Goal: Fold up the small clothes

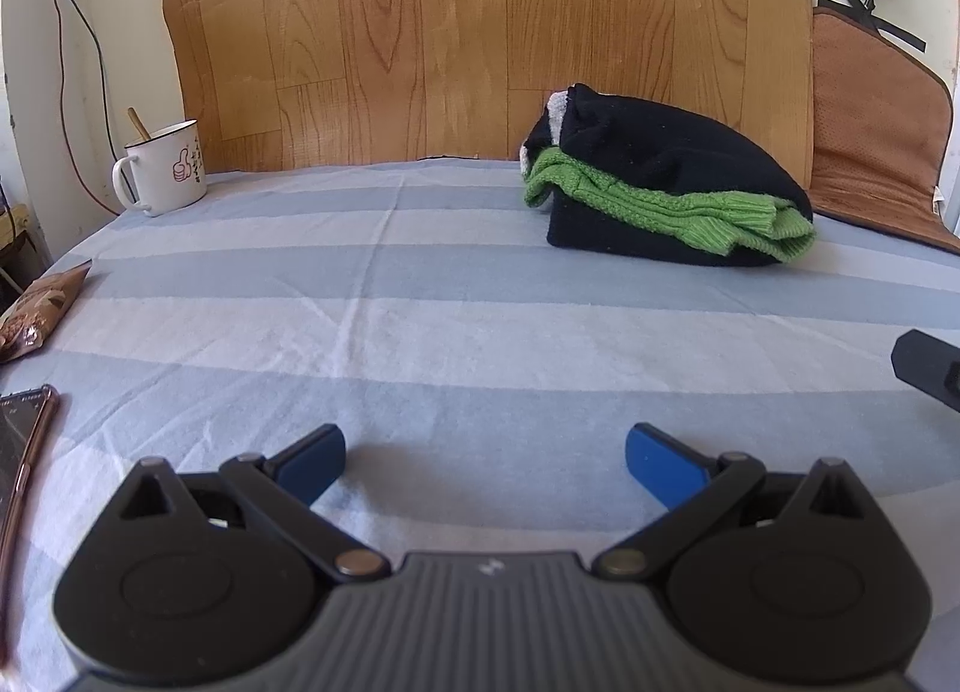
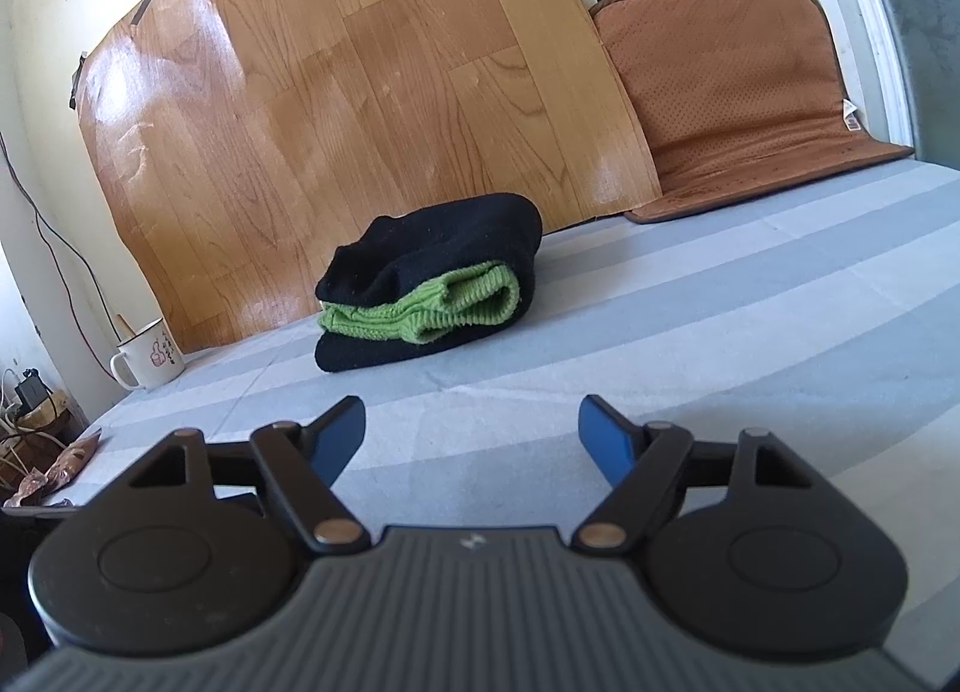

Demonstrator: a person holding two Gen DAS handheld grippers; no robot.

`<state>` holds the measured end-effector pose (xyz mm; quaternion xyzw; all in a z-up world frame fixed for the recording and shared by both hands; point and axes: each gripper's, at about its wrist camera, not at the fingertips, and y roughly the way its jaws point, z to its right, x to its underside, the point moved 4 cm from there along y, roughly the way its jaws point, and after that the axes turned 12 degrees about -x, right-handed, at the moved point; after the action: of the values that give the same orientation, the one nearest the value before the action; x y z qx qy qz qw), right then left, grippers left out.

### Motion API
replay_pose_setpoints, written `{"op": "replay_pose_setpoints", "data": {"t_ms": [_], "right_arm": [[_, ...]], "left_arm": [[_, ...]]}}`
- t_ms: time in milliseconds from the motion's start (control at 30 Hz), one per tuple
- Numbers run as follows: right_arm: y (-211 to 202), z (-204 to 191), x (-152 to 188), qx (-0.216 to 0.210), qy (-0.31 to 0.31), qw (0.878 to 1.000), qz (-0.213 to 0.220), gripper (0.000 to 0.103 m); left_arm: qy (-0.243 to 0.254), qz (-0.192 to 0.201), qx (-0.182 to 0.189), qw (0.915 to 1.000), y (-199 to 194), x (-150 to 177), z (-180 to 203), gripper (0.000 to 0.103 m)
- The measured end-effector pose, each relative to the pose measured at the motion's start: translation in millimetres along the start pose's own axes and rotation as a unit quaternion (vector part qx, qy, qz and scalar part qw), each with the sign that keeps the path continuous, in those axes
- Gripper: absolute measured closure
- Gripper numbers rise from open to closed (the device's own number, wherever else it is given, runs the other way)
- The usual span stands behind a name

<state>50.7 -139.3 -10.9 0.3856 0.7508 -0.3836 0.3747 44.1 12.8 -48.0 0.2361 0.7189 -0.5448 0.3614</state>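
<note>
A folded black and green knit garment (image 1: 660, 194) lies on the blue and white striped sheet (image 1: 420, 332), far right in the left wrist view. The right wrist view shows the same garment (image 2: 429, 296) at centre, near the wooden panel. My left gripper (image 1: 485, 461) hovers low over the sheet, open, nothing between its blue pads. My right gripper (image 2: 472, 440) is open too, with bare sheet between its fingers, well short of the garment. A black part of the right gripper (image 1: 930, 371) shows at the right edge of the left wrist view.
A white mug (image 1: 165, 167) with a stick in it stands at the back left. A snack packet (image 1: 39, 311) and a phone (image 1: 21, 452) lie at the left edge. A brown seat pad (image 2: 738, 104) leans on the wall at back right. A wood-pattern panel (image 2: 360, 122) backs the bed.
</note>
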Motion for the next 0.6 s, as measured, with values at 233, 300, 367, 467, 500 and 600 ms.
{"op": "replay_pose_setpoints", "data": {"t_ms": [233, 300, 367, 467, 500, 600], "right_arm": [[-0.1, -0.8, 0.0, -0.005, 0.0, 1.0, -0.003, 0.023], [0.3, -1.0, -0.1, -0.005, -0.001, 1.0, -0.004, 0.023], [0.1, -0.9, -0.1, -0.004, 0.0, 1.0, -0.003, 0.023], [-0.1, -1.1, 0.1, -0.004, 0.0, 1.0, -0.003, 0.023], [-0.1, -1.2, 0.2, -0.004, 0.0, 1.0, -0.003, 0.023], [-0.3, -1.1, 0.4, -0.003, 0.001, 1.0, -0.003, 0.023]], "left_arm": [[0.002, 0.004, 0.001, 1.0, -1.2, -0.2, 0.4, 0.0], [0.002, 0.004, 0.001, 1.0, -1.4, -0.2, 0.4, 0.0], [0.002, 0.006, 0.001, 1.0, -1.8, -0.1, 0.5, 0.0], [0.002, 0.006, 0.002, 1.0, -2.4, 0.2, 0.8, 0.0], [0.003, 0.006, 0.002, 1.0, -2.7, 0.2, 0.9, 0.0], [0.003, 0.007, 0.002, 1.0, -2.6, 0.0, 1.2, 0.0]]}}
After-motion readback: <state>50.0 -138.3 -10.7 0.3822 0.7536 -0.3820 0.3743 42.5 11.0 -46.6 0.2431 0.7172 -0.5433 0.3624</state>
